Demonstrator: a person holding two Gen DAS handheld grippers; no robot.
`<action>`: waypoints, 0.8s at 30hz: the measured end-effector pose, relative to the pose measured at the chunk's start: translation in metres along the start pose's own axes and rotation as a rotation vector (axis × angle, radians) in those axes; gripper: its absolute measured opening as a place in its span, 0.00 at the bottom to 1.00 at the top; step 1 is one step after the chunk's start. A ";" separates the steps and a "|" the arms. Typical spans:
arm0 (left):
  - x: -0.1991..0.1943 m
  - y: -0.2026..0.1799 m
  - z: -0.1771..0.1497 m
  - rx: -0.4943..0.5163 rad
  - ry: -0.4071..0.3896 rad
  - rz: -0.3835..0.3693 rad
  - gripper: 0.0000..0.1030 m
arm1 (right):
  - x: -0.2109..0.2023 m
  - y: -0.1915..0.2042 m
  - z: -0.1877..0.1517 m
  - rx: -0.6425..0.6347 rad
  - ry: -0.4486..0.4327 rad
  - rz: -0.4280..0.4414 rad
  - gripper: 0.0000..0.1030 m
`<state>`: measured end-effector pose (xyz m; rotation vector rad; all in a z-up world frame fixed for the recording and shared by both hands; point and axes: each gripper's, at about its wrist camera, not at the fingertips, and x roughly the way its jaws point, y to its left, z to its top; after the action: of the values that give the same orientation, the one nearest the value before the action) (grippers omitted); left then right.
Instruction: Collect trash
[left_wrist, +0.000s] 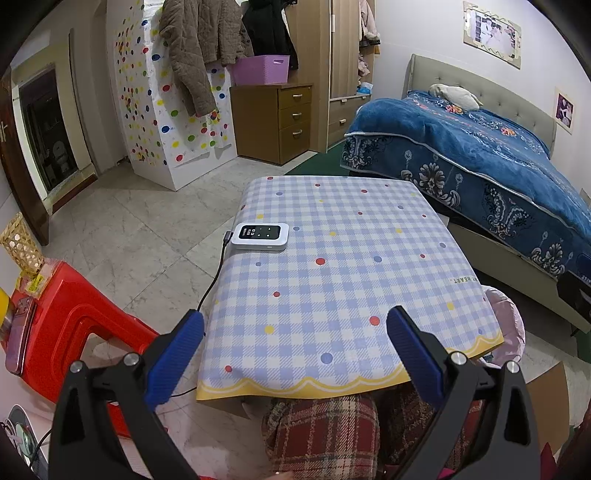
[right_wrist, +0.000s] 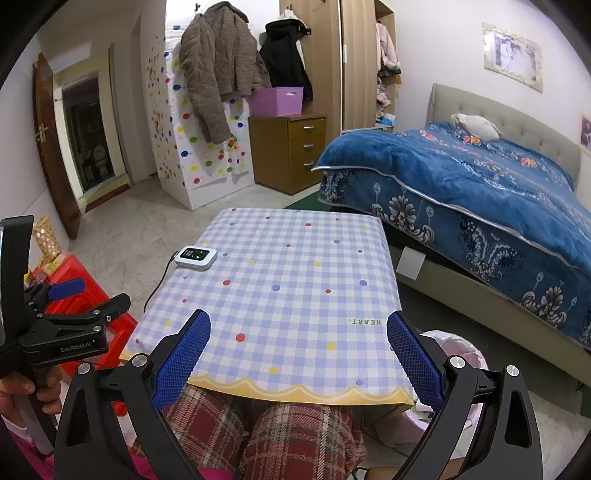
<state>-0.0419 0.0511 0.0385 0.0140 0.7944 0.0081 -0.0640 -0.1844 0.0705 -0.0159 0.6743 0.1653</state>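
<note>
a checked tablecloth (right_wrist: 295, 295) with coloured dots is spread over the small table, bare except for a white device (right_wrist: 195, 257) near its left edge. a pink-lined trash bin (right_wrist: 458, 350) is tucked beside the right front corner. the left gripper (left_wrist: 295, 328) and right gripper (right_wrist: 299, 332) are held wide apart, empty, above the front edge.

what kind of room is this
Most likely a bedroom in a home. A bed with a blue floral blanket stands along the right wall, coats hang by a wooden wardrobe, and a small table with a checked cloth stands in front of the seated person.
</note>
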 end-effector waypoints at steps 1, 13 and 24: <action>0.000 0.000 0.000 -0.001 0.000 0.000 0.93 | 0.000 0.000 0.000 0.000 0.000 0.002 0.92; 0.001 0.000 -0.001 -0.001 0.006 0.003 0.93 | 0.004 -0.002 -0.002 0.010 0.013 0.001 0.92; 0.004 -0.001 0.000 0.005 0.011 0.007 0.93 | 0.007 -0.003 -0.002 0.020 0.019 0.001 0.92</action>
<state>-0.0396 0.0504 0.0357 0.0212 0.8051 0.0127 -0.0597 -0.1869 0.0647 0.0019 0.6950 0.1599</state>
